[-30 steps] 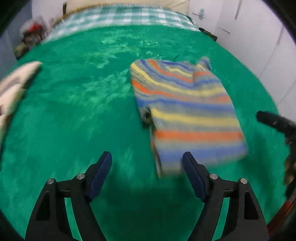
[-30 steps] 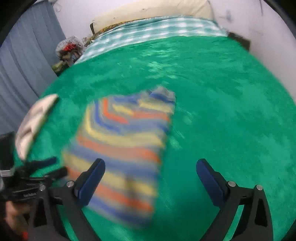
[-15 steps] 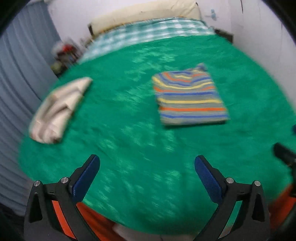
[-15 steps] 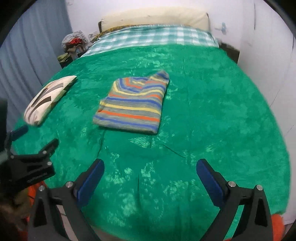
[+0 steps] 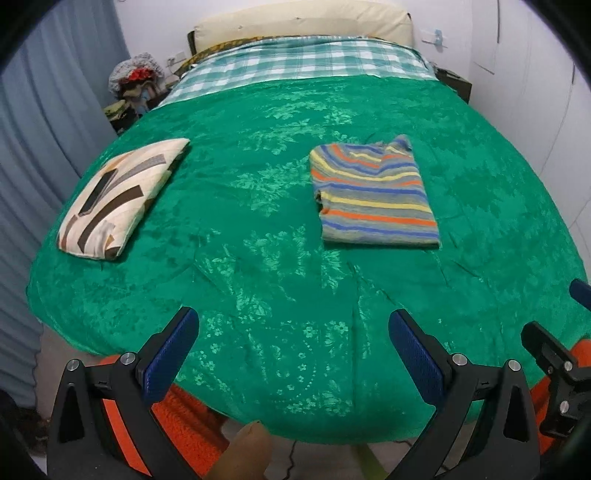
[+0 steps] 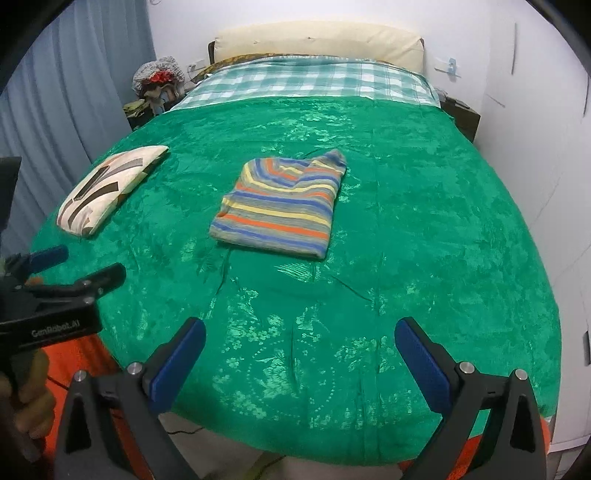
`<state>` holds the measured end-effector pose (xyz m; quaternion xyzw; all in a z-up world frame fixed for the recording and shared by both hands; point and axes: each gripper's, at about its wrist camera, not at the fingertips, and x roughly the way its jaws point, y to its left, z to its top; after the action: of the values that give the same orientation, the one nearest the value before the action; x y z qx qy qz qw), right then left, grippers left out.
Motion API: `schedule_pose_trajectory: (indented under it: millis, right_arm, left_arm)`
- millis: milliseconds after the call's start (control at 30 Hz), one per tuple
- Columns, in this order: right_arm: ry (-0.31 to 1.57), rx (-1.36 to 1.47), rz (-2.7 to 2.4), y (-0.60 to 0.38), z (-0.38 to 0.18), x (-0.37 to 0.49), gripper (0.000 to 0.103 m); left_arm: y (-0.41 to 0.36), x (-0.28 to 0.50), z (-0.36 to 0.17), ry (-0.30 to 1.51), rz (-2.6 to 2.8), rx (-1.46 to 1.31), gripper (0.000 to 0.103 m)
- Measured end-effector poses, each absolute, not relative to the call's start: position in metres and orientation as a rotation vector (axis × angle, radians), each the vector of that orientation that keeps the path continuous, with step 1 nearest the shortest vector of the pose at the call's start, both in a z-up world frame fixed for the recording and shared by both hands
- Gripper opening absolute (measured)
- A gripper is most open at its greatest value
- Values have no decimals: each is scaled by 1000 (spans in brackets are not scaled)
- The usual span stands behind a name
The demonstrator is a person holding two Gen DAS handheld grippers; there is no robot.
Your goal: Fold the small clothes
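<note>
A small striped garment (image 5: 373, 195) in blue, orange, yellow and grey lies folded into a flat rectangle on the green bedspread (image 5: 273, 258); it also shows in the right wrist view (image 6: 282, 205). My left gripper (image 5: 293, 347) is open and empty, held back over the bed's near edge, well short of the garment. My right gripper (image 6: 299, 354) is open and empty, also over the near edge. The left gripper appears at the left of the right wrist view (image 6: 70, 269), and the right gripper's fingers (image 5: 554, 343) show at the right of the left wrist view.
A cream pillow with brown and grey patches (image 5: 122, 195) lies on the bed's left side. A checked sheet (image 5: 303, 62) and long cream pillow (image 5: 303, 22) are at the head. Blue curtains (image 5: 44, 129) hang left; a white wall (image 6: 546, 129) runs right. An orange rug (image 5: 184, 417) lies below.
Both grippers have pulled back from just above the garment to the bed's near edge. The folded garment stays where it lay; the whole bed is in view now.
</note>
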<state>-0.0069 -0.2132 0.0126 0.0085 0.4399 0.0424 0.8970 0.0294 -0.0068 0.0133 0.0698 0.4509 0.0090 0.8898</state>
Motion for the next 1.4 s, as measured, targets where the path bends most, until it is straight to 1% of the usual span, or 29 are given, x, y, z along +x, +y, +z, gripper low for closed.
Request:
schedule_pose_trajectory:
  millis: [133,267,367,433,567,733,967,1133,1400]
  right_arm:
    - [899,-24,93,-207,18,-8,101]
    - [881,-60,107,-204,29,-3,101]
    - [869,-88,102,-203,39,1,101]
    - [861,-102,96,-202,44,2,101]
    - [870,-85,98,-200,50,3,101]
    - [885,-79,99,-197,49,0,101]
    - [885,-87,71,-198,47,-2,101]
    - [885,-87,69,-198,46,-1,101]
    - [893,-82,57,-196,46,-1,101]
  left_arm:
    - [-3,31,23,875,99,185,103]
    - [13,32,40,780,60,101,103]
    - [11,32,48,721,104,198,103]
    - [10,32,51,728,128,209,103]
    - [12,29,49,794,89,124,103]
    - [7,33,33,931,58,108,103]
    - [4,27,29,966,20,84,103]
    - [-3,22,33,925,32,124,103]
    - [-8,23,36,916,26,133,103]
